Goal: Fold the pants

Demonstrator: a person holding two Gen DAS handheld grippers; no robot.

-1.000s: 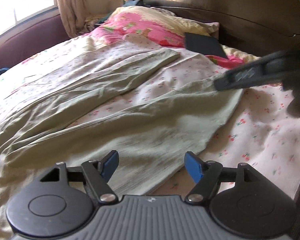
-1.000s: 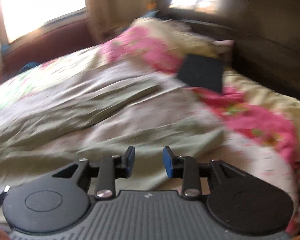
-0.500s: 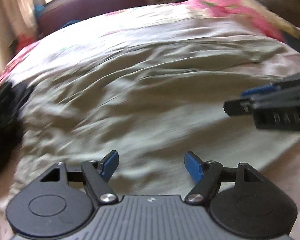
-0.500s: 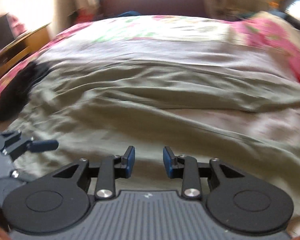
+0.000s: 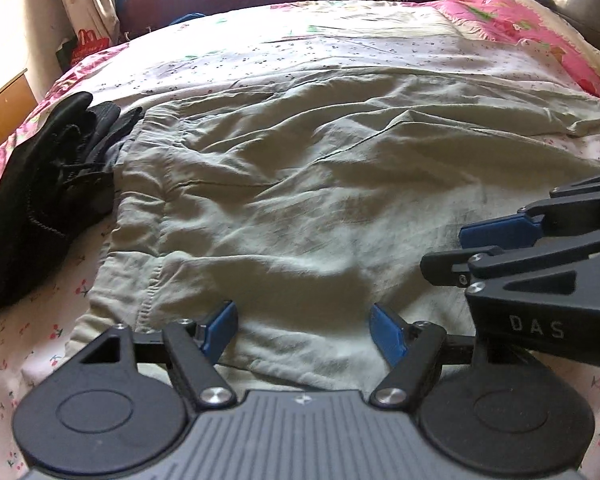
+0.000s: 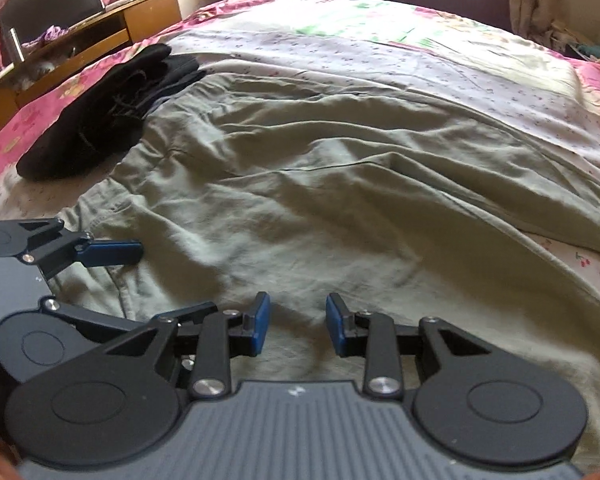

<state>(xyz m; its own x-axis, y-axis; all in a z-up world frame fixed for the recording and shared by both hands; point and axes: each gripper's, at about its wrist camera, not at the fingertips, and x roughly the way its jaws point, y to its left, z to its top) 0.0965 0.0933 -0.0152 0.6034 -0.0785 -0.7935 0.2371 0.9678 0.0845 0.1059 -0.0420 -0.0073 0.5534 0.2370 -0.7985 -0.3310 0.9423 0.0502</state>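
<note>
The left gripper (image 5: 303,330) is wide open and holds nothing. The right gripper (image 6: 298,326) is partly open and empty too. The green pants (image 5: 320,184) lie wrinkled across the middle of the bed (image 5: 340,48). Black clothes (image 5: 40,184) sit at the left.

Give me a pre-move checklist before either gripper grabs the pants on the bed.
1. Left gripper empty and open: ok, nothing between its blue pads.
2. Right gripper empty and open: ok, its jaws stand apart, narrower than the left's, with nothing between them.
3. Pants spread on the bed: ok, though wrinkled, not smoothed flat.
4. Waistband reachable: ok, it lies uncovered at the left end, near the left gripper.
5. Black garment clear of the pants: not ok, it lies against the waistband's far corner.
6. Leg hems aligned: cannot tell, they run out of both views to the right.
</note>
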